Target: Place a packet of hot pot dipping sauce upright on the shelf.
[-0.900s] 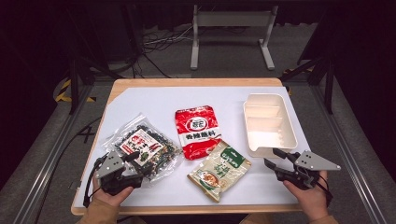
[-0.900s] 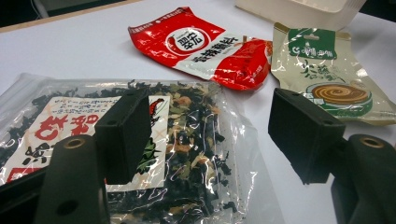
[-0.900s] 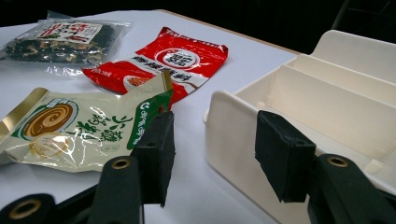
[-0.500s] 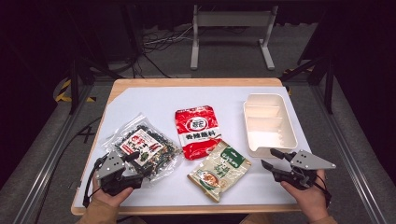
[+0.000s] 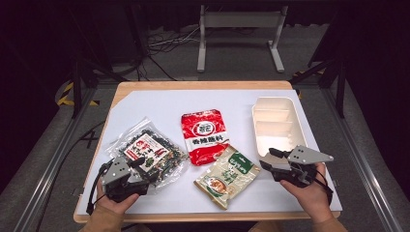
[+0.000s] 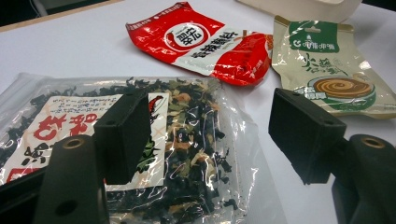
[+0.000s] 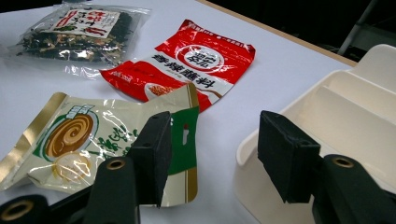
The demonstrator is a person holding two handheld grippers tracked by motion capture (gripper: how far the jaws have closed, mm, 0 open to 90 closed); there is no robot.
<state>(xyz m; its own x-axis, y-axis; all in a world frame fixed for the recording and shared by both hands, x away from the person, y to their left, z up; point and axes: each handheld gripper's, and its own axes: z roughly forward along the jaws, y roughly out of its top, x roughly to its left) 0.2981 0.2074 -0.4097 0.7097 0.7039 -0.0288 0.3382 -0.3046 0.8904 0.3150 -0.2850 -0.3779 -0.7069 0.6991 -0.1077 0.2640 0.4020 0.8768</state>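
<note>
- The left gripper (image 5: 140, 166) sits at the lower left of the high view, its jaws spread wide with nothing between them, over the near corner of a clear bag of dried seaweed (image 5: 147, 152).
- In the left gripper view the seaweed bag (image 6: 187, 154) lies in the lower half of the frame, beneath and between the two black jaws; whether a jaw touches it I cannot tell.
- The right gripper (image 5: 270, 159) is at the lower right of the high view, jaws wide apart and holding nothing, just beside the near end of a cream tray (image 5: 278, 123).
- A green and gold packet (image 5: 227, 174) lies at the lower centre, between the two grippers.
- A red packet (image 5: 204, 135) lies at the centre, its near end touching the green packet.
- All rest on a white table (image 5: 159, 104).
</note>
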